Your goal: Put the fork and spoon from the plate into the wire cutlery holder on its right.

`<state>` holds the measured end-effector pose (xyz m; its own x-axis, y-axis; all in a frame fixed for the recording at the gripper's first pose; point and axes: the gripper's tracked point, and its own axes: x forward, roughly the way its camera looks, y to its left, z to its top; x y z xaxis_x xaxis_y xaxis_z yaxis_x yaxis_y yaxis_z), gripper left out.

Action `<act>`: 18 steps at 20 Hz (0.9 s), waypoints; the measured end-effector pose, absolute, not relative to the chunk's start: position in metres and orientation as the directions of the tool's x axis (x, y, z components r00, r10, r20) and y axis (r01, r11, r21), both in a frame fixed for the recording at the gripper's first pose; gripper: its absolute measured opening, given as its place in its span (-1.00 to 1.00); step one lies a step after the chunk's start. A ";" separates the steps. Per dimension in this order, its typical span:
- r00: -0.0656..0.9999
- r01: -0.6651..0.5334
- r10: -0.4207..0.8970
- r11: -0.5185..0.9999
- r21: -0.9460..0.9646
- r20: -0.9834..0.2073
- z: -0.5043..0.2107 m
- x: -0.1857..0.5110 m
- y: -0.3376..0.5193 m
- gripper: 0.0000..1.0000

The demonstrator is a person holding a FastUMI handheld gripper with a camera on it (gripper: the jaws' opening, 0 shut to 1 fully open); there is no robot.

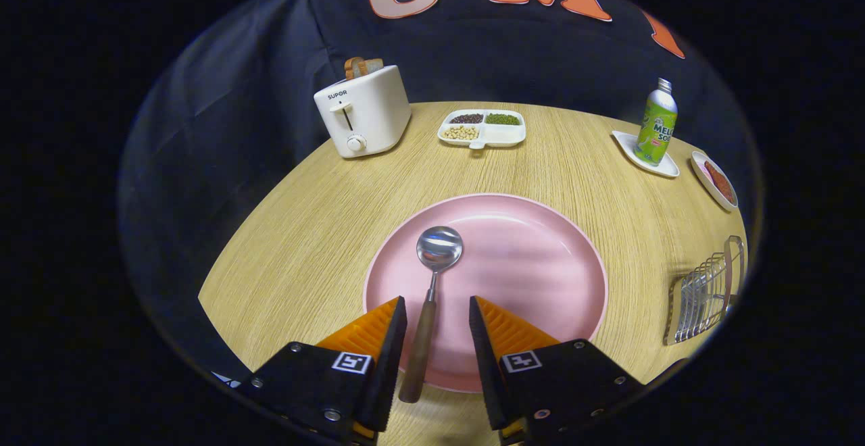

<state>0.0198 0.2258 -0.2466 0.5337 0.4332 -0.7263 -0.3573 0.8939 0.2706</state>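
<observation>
Gripper [438, 314] released, straddling wooden-handled steel spoon [432, 284] on round pink plate [540, 277], lined up for grasp; wire cutlery holder [703, 297] at 3 o'clock.

Pink plate [527, 263] on a pale wood-grain bench [304, 243]; silver spoon [430, 284] with a brown handle; white toaster [365, 111]; green bottle [655, 125].

One spoon [428, 297], lying on one pink plate [534, 263]. One toaster [365, 111] with two bread slices [361, 66]. One tray of beans [482, 128] with three kinds. One green bottle [656, 125] on one white saucer [669, 167]. One small dish [714, 180]. One wire holder [703, 294]. Two fingers [382, 334] on the one gripper [438, 341], spread apart around the spoon handle.
</observation>
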 end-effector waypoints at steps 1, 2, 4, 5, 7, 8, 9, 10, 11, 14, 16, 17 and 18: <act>0.531 -0.360 0.432 0.894 0.267 -0.729 -0.247 0.019 0.227 0.04; 0.528 -0.361 0.428 0.895 0.262 -0.733 -0.249 0.020 0.228 -0.12; 0.520 -0.365 0.425 0.895 0.257 -0.741 -0.251 0.019 0.229 -0.28; 0.514 -0.369 0.426 0.893 0.257 -0.744 -0.253 0.018 0.232 -0.33; 0.507 -0.376 0.422 0.893 0.247 -0.751 -0.253 0.016 0.232 -0.43; 0.509 -0.378 0.415 0.895 0.237 -0.754 -0.255 0.017 0.233 -0.56; 0.521 -0.378 0.403 0.899 0.220 -0.753 -0.255 0.020 0.230 -0.64; 0.520 -0.385 0.402 0.898 0.213 -0.754 -0.256 0.020 0.229 -0.76; 0.517 -0.388 0.404 0.896 0.214 -0.754 -0.254 0.019 0.229 -0.81; 0.524 -0.400 0.404 0.894 0.203 -0.750 -0.248 0.022 0.225 -0.88; 0.529 -0.403 0.410 0.892 0.205 -0.743 -0.241 0.023 0.222 -0.88; 0.532 -0.404 0.415 0.890 0.210 -0.738 -0.236 0.023 0.217 -0.88; 0.537 -0.404 0.417 0.890 0.210 -0.733 -0.231 0.024 0.213 -0.89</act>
<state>0.0242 0.2133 -0.2312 0.5374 0.4167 -0.7331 -0.4037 0.8904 0.2103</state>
